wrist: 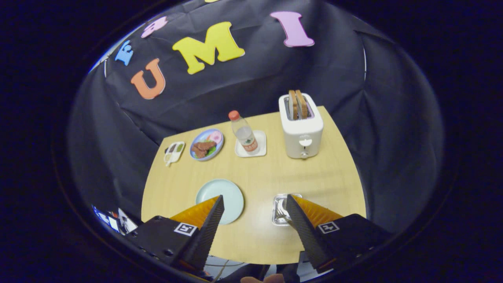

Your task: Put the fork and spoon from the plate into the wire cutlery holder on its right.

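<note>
My gripper (pixel 254 204) hangs high above the near part of the wooden table, open, with nothing between its fingers. A pale green plate (pixel 220 194) lies under the left finger and shows a bare surface. The wire cutlery holder (pixel 279 208) sits to the plate's right, partly hidden by the right finger. A fork head (pixel 281 214) shows inside the holder. I cannot make out a spoon; part of the holder is covered.
At the back of the table (pixel 259 173) stand a white toaster (pixel 301 125) with two slices of bread, a bottle (pixel 243 133) on a white coaster, a blue plate of food (pixel 206 144) and a small white tray (pixel 173 152). Black cloth surrounds the table.
</note>
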Motion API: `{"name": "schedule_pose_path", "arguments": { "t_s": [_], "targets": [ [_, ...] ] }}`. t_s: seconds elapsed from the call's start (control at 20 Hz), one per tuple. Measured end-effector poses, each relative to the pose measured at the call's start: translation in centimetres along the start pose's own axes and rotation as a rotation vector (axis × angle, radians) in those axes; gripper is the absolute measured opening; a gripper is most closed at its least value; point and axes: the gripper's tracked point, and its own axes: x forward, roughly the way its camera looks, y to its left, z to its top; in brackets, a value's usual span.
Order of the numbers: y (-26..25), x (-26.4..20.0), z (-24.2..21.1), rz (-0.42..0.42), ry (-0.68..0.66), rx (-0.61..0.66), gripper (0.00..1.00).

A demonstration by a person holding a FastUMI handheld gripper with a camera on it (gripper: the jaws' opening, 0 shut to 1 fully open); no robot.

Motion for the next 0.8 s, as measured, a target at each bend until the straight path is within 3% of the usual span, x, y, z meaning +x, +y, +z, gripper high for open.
{"name": "schedule_pose_path", "arguments": {
  "t_s": [0.3,0.4,0.8],
  "targets": [
    [2.9,-7.5,8.1,-0.007,-0.522,-0.136,0.95],
    [3.0,-10.0,8.2,-0.036,-0.657,-0.2,0.95],
    [2.6,-14.6,6.6,-0.073,-0.837,-0.19,0.95]
  ]
}}
